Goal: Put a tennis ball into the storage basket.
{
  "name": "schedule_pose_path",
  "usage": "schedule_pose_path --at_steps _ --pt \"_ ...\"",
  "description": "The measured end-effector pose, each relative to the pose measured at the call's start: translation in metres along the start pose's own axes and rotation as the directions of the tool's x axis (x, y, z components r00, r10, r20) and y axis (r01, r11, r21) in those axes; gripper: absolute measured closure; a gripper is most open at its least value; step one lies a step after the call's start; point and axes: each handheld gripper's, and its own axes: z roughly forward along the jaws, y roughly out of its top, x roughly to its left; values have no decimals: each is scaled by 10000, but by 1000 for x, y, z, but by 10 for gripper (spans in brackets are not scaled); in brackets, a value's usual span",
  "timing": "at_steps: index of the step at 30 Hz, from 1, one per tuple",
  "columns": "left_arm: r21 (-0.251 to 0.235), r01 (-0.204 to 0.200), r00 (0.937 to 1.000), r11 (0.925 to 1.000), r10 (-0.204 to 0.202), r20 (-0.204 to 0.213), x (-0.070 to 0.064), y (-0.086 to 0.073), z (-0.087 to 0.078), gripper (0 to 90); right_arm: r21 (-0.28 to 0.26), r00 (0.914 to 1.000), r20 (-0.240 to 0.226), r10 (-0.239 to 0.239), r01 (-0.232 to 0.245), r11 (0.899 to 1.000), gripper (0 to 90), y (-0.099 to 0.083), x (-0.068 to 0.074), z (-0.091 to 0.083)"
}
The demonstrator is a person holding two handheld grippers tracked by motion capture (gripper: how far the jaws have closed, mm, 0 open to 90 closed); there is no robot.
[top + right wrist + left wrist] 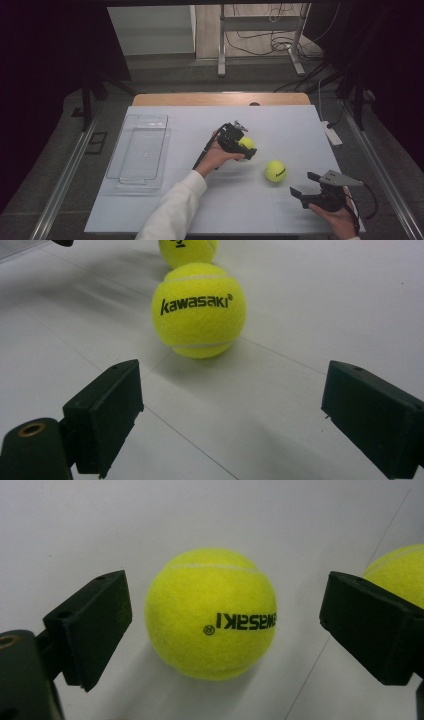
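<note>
Two yellow tennis balls lie on the pale table [165, 200]. The farther ball [247, 143] [211, 614] sits between the wide-apart jaws of my left gripper [244, 146] [220, 625], which is open; neither jaw touches it. The nearer ball [275, 171] [199, 310] [400, 572] rests alone to the right of it, its black print showing. My right gripper [302, 183] [230, 410] is open near the table's front right, pointing at this ball from a short way off. The farther ball [187, 250] peeks in behind it.
A clear plastic tray [140, 150] lies flat on the left part of the table. A white power strip [332, 134] hangs at the right edge. Behind the table are a wooden strip [220, 98], floor cables and a metal stand [221, 45].
</note>
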Motion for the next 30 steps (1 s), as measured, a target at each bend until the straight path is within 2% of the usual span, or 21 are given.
schedule_pose_path --at_steps 20,25,30 --pt "326 -121 9996 9994 129 -246 -3 -2 14 112 7 10000 39 -24 24 10000 95 0 -1 -1" --pt "400 -156 9990 9991 172 -417 -3 -3 15 156 -3 10000 32 -2 2 10000 95 0 -1 0" --pt "441 -119 9978 9990 147 -639 -1 -3 14 254 9 10000 59 1 -1 10000 94 0 -1 -1"
